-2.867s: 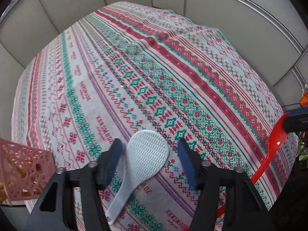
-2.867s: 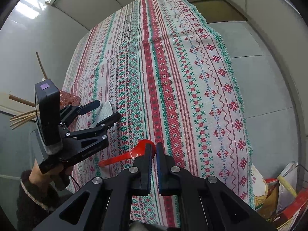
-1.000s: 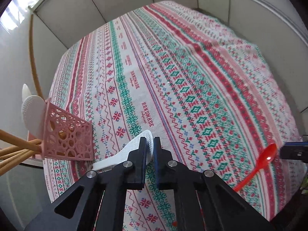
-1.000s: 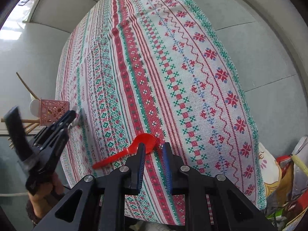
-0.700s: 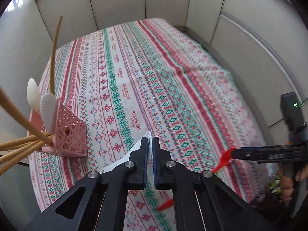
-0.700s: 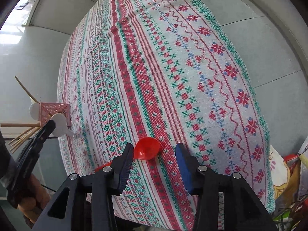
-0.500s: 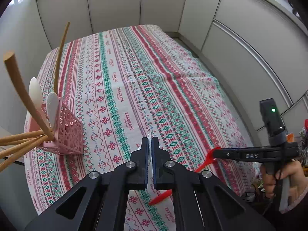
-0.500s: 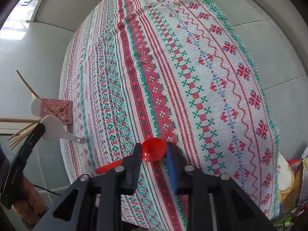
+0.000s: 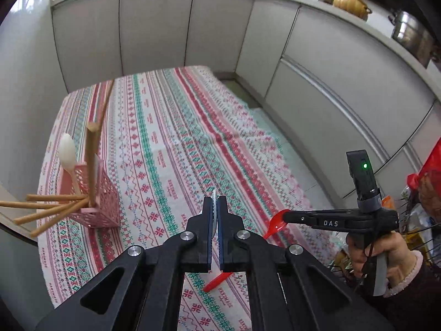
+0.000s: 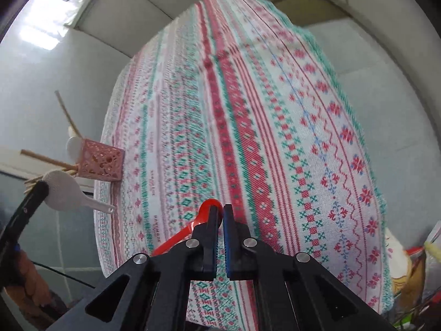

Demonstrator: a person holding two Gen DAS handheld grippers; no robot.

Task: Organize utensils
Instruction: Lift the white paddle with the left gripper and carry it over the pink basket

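Observation:
My left gripper (image 9: 214,202) is shut on a white rice paddle (image 10: 64,190), held edge-on above the patterned tablecloth (image 9: 171,149); only its thin edge (image 9: 214,193) shows between the jaws in the left wrist view. My right gripper (image 10: 219,211) is shut on the bowl of a red plastic spoon (image 10: 205,209), lifted off the cloth; the spoon (image 9: 275,222) also shows in the left wrist view. A pink lattice utensil holder (image 9: 95,198) stands at the table's left edge with wooden chopsticks and a white spoon in it.
Grey cabinet fronts (image 9: 154,27) wall the table at the back and right. Pots and a pumpkin (image 9: 350,0) sit on the counter above. Bags and packets (image 10: 413,262) lie at the right beside the table.
Both grippers have risen from the cloth, the left with the white paddle, the right with the red spoon. The right jaws reopened briefly, then closed on the spoon bowl.

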